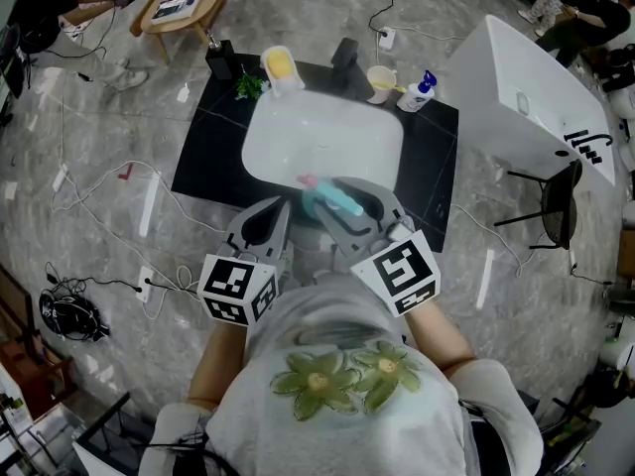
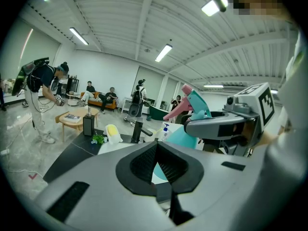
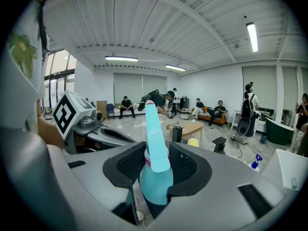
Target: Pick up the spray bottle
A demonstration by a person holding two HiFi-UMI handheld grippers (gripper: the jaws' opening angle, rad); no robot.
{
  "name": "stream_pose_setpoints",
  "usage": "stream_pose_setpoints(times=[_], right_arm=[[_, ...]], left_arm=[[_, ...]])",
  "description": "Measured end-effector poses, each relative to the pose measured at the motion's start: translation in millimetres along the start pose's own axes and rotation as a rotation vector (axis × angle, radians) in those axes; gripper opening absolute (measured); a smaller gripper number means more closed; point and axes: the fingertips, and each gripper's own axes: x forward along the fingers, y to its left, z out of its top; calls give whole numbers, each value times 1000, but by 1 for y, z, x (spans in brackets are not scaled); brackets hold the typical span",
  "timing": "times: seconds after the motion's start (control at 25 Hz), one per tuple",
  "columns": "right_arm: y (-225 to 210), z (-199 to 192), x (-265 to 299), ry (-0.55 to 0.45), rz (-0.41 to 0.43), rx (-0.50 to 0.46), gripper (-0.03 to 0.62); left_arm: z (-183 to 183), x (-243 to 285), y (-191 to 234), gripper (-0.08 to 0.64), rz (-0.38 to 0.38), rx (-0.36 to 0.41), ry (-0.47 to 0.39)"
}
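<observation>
Your right gripper (image 3: 157, 163) clamps the teal plastic spray bottle (image 3: 155, 179) at its neck, lifted above the near rim of the white rounded basin (image 1: 266, 132). Your left gripper (image 2: 156, 170), just beside it, has its jaws pressed together on nothing. Beyond lie a black countertop (image 1: 206, 157) and a grey marble floor (image 1: 89, 201).

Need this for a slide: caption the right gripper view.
Right gripper shut on a teal spray bottle, its head sticking out past the jaws, with seated people in the room behind.

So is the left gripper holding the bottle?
No, the left gripper is shut on nothing; the bottle sits clamped in the right gripper.
</observation>
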Motion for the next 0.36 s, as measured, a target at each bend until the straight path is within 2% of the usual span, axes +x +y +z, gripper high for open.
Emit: stream_pose_setpoints(times=[0.36], right_arm=[[0,-1,4,7,-7,-3,152]], left_arm=[[1,0,4,9,-6,0,-2]])
